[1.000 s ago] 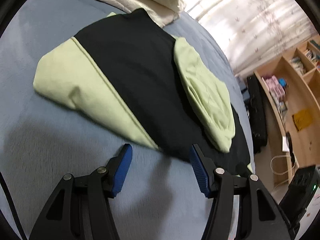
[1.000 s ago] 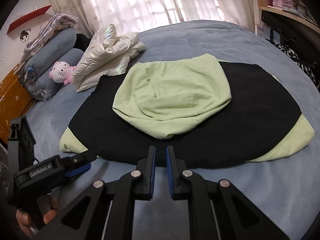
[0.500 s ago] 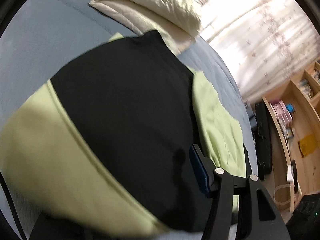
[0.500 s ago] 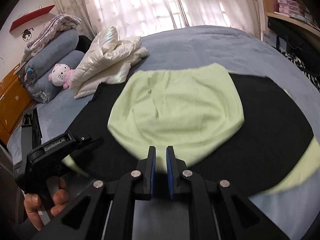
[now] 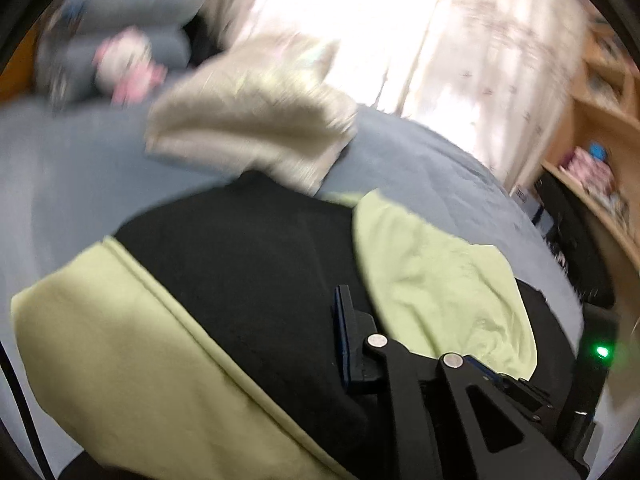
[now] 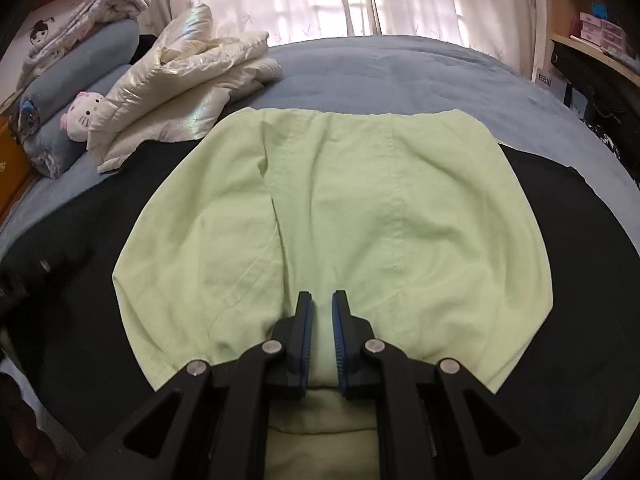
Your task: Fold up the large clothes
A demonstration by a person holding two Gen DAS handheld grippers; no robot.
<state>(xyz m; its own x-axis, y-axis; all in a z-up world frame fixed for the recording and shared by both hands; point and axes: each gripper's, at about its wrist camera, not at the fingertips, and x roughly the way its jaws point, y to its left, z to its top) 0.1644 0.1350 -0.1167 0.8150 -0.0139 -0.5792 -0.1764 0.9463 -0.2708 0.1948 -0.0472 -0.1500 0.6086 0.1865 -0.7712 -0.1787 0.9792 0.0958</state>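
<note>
The black and pale-green garment (image 6: 360, 220) lies spread across the blue bed (image 6: 400, 60), filling the centre and lower half of both frames, its green hood panel (image 6: 332, 208) uppermost in the middle; the likeliest trouble, as I judge it, is a lopsided fold, since the cloth is large and slack and a pull from one side could drag the hood panel askew or bunch the black body; the far edge also lies just beside the cream quilted jacket (image 6: 188, 76) at upper left, which could catch it. The right gripper (image 6: 322, 320), at lower centre, has its jaws nearly together with a narrow gap, poised over the green panel; whether any fabric is pinched I cannot tell. The left gripper (image 5: 344, 344) shows only one finger, the other hidden under the lifted cloth, so its state is unclear amid blur.
</note>
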